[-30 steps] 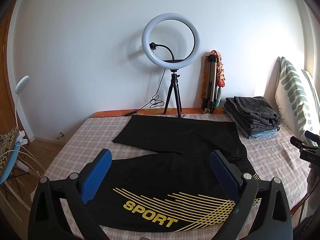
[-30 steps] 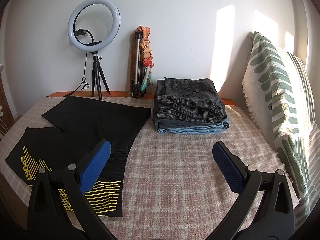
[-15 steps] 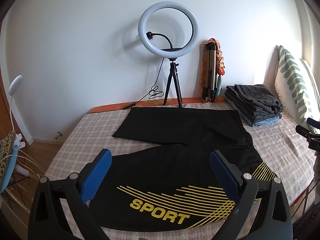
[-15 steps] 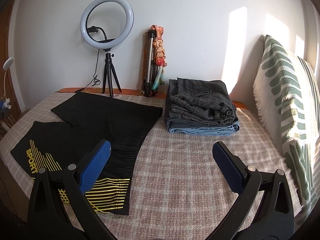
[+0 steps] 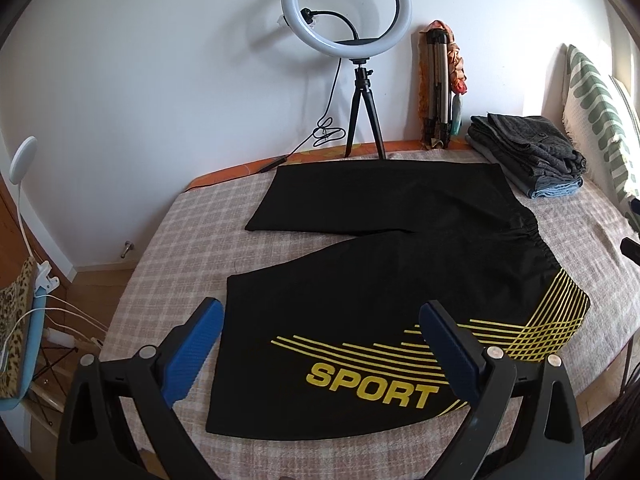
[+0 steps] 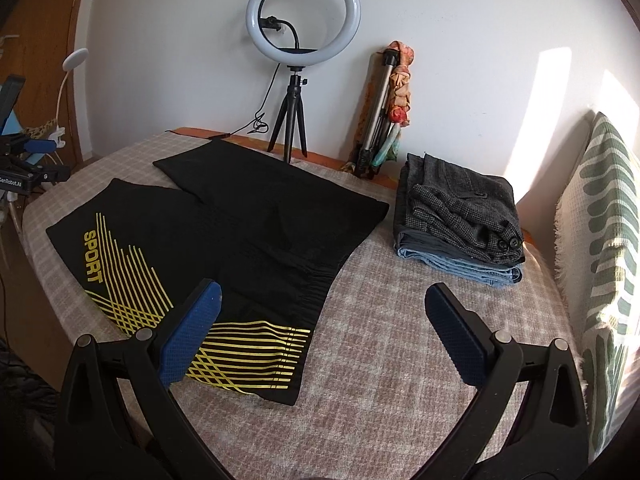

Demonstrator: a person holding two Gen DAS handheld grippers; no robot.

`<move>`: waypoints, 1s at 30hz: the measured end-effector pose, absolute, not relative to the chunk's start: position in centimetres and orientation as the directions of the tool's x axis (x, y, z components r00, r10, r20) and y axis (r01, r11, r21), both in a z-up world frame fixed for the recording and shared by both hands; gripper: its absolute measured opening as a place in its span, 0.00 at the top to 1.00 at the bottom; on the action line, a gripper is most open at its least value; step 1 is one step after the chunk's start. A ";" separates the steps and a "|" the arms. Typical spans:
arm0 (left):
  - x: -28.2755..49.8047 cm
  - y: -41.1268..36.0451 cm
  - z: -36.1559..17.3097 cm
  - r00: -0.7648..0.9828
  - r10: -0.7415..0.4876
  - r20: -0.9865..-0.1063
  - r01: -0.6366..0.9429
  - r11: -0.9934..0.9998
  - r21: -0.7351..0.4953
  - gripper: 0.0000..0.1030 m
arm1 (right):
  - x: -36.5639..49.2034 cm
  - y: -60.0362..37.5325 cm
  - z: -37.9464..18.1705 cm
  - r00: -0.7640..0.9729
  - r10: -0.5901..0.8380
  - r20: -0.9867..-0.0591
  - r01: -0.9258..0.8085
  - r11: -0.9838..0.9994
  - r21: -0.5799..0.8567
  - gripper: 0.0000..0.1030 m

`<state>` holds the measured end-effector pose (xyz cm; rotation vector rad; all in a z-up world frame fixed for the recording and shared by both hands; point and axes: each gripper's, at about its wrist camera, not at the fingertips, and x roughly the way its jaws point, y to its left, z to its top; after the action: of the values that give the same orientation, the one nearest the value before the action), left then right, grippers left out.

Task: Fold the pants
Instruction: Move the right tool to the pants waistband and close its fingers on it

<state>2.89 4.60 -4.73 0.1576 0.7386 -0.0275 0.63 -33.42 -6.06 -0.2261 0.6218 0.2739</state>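
Black shorts [image 5: 384,280] with yellow stripes and the word SPORT lie flat and spread on the checked bed cover [image 5: 176,256]. Both legs point left and the waistband lies to the right. My left gripper [image 5: 320,320] is open and empty, above the near leg's hem. In the right wrist view the shorts [image 6: 248,240] lie to the left. My right gripper [image 6: 324,312] is open and empty, above the waistband's near corner and the bare cover [image 6: 380,360].
A stack of folded grey and blue clothes [image 6: 460,224] sits at the back right. A ring light on a tripod [image 5: 348,16] and a folded tripod [image 5: 438,88] stand by the wall. A green-patterned pillow [image 6: 600,248] lies at the right. The bed's left edge [image 5: 132,300] drops off to the floor.
Both grippers have risen and tilted down, so the shorts show more fully. The right gripper has also swung left toward the shorts. Both stay open and empty.
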 end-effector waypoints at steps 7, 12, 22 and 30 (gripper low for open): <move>6.2 6.9 -3.1 0.702 0.029 -0.712 0.105 0.984 0.143 0.03 | 4.1 -34.1 -3.8 0.775 0.203 -0.599 -0.318 0.944 -0.091 0.00; 11.7 8.0 -2.0 0.676 0.003 -0.737 0.108 0.989 0.102 0.03 | 9.7 -34.8 -3.0 0.754 0.207 -0.623 -0.327 0.941 -0.083 0.01; 26.7 10.7 -3.1 0.610 -0.013 -0.792 0.033 0.999 0.009 0.14 | 25.0 -33.2 -5.9 0.583 0.234 -0.778 -0.452 0.889 -0.071 0.19; 38.2 12.4 -8.7 0.496 -0.058 -0.866 0.004 0.998 -0.065 0.36 | 34.4 -33.1 -11.7 0.395 0.274 -0.877 -0.482 0.875 0.056 0.31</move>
<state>38.15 12.39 -8.70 -0.0568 1.0513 -0.0379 34.40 -33.05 -11.72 -0.2204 1.0621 0.4839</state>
